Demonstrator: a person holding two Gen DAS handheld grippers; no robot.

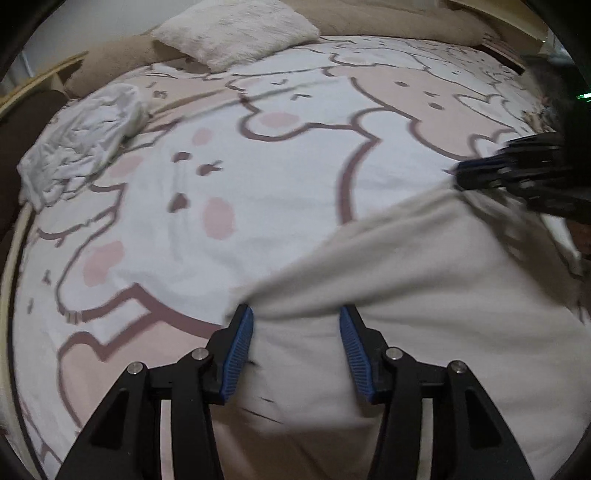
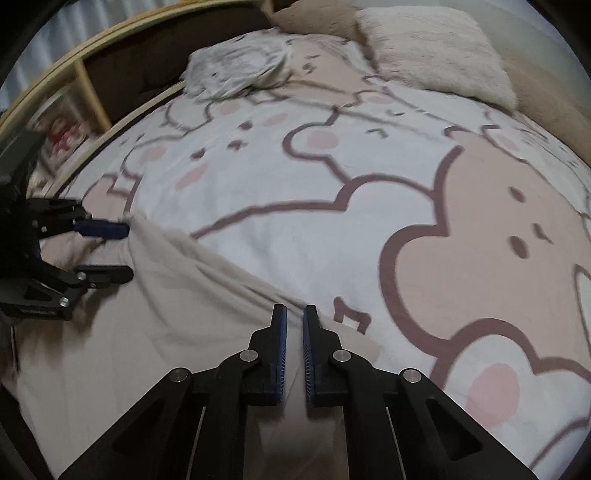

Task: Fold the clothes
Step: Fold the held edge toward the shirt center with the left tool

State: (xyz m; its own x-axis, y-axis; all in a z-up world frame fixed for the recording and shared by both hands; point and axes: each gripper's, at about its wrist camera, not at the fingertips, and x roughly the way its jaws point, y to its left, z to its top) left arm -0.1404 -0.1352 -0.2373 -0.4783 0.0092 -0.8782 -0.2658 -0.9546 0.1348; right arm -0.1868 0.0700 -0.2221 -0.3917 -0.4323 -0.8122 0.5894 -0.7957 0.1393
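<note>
Seemingly both grippers, left gripper (image 1: 295, 314) and right gripper (image 2: 294, 314), grip beige garment (image 1: 406, 295).

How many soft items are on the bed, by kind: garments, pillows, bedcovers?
Garments: 2, the beige garment under the grippers and the crumpled white garment near the far edge.
Pillows: 1, the fluffy white pillow.
Bedcovers: 1, the bear-print bedcover.
Total: 4
</note>
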